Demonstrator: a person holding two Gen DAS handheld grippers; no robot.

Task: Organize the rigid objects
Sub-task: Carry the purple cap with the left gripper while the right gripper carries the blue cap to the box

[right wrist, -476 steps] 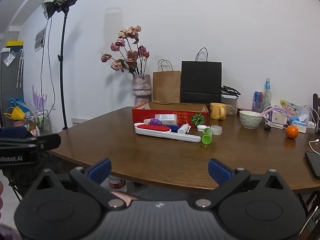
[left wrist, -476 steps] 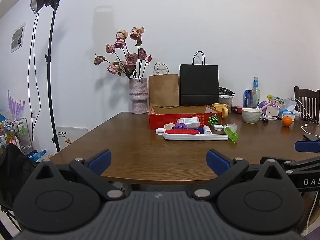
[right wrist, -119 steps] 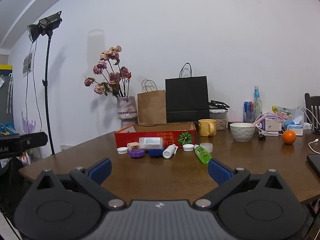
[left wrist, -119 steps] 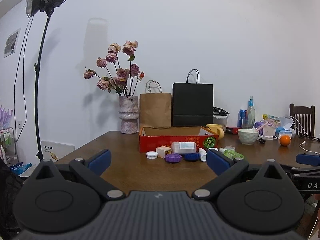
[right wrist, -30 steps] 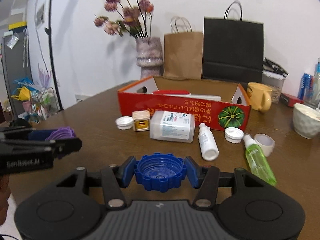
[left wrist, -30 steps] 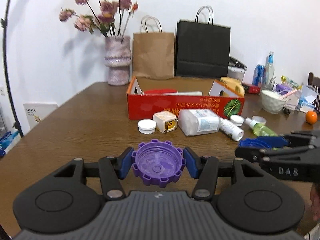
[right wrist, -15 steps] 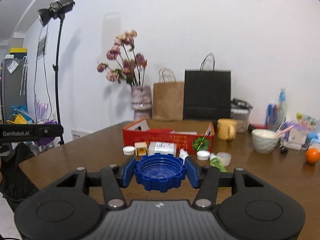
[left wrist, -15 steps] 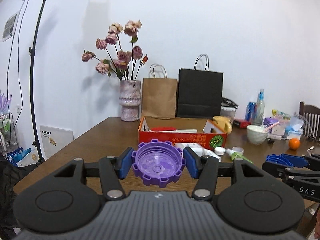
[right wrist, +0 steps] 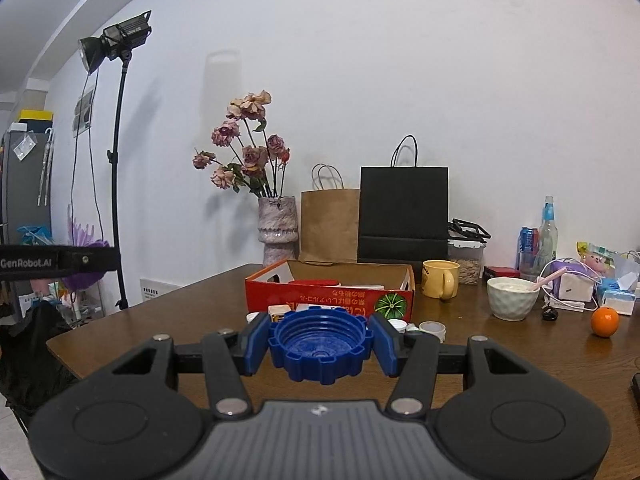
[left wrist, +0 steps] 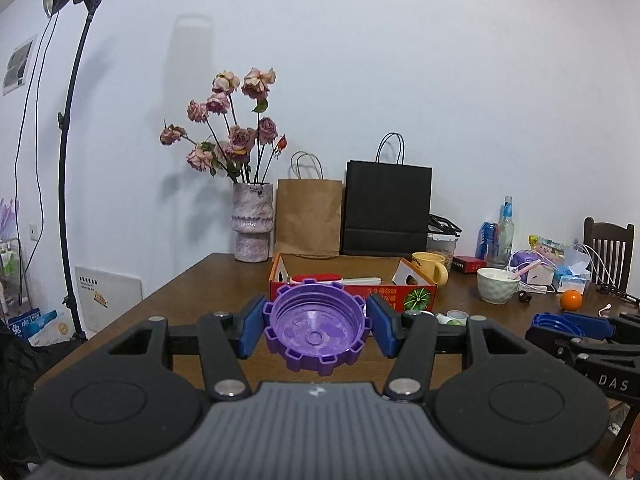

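White "GenRobot.AI" lettering on the left tool (right wrist: 60, 263).

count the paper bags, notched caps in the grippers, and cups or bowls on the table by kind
paper bags: 2, brown bag and black bag
notched caps: 2, purple cap and blue cap
cups or bowls: 2, yellow mug and white bowl
total: 6

Even, soft indoor light; sharp focus throughout.
Fisheye bending with dark corners; flowers (left wrist: 232, 136) cast faint shadows on the white wall (left wrist: 440, 80).
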